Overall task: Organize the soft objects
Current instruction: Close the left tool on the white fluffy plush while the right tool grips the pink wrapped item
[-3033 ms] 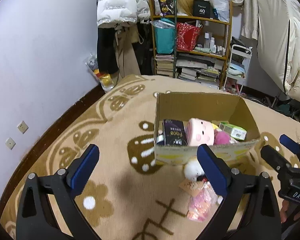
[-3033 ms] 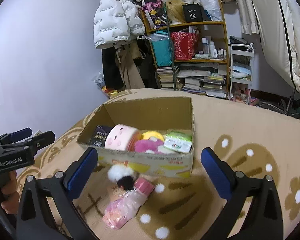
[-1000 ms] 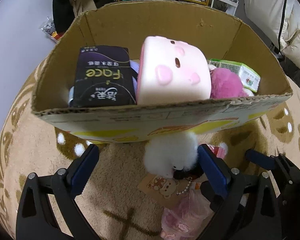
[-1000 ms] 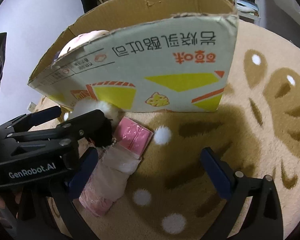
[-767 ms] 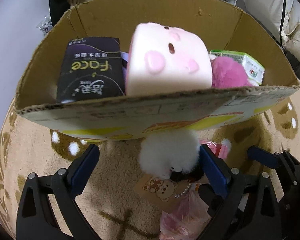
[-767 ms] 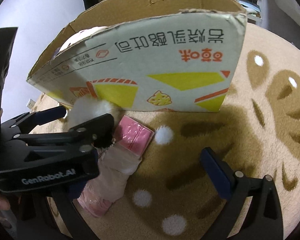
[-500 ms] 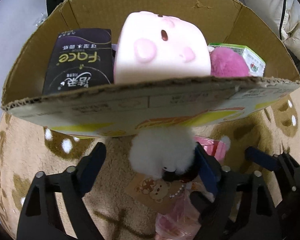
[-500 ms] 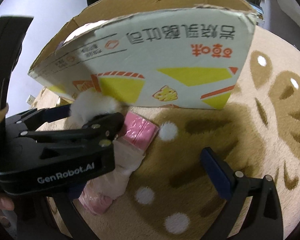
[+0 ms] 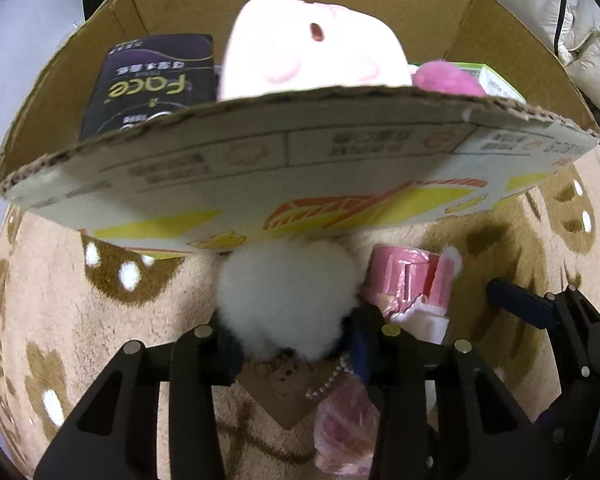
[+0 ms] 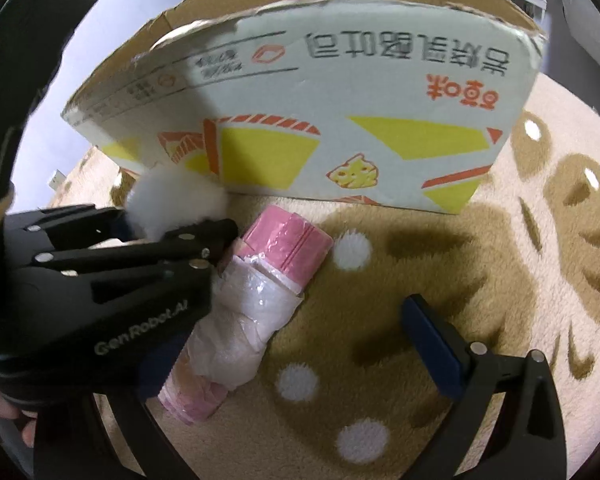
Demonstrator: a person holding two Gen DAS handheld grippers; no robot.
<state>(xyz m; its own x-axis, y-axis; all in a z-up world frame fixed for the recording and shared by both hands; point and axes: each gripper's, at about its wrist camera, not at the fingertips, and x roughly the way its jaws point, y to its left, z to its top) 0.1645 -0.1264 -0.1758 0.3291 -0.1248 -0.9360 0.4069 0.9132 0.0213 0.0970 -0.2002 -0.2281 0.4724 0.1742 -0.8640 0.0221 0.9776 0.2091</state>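
A white fluffy pompom toy (image 9: 286,294) with a bead chain and a bear tag lies on the rug against the front wall of the cardboard box (image 9: 300,184). My left gripper (image 9: 292,344) is shut on the pompom; it also shows in the right wrist view (image 10: 172,224), gripping the pompom (image 10: 176,196). A pink wrapped packet (image 10: 256,280) lies beside it on the rug. My right gripper (image 10: 296,344) is open and empty, low over the packet. In the box are a pink pig plush (image 9: 312,48), a dark "Face" pack (image 9: 148,84) and a magenta plush (image 9: 444,78).
The box (image 10: 340,120) stands on a tan patterned rug (image 10: 520,240). A green-and-white pack (image 9: 496,80) sits at the box's right end. The right gripper's finger (image 9: 524,304) shows at the right of the left wrist view.
My left gripper has moved down to the pompom in front of the box and closed its jaws on it. My right gripper has come lower and closer to the pink packet.
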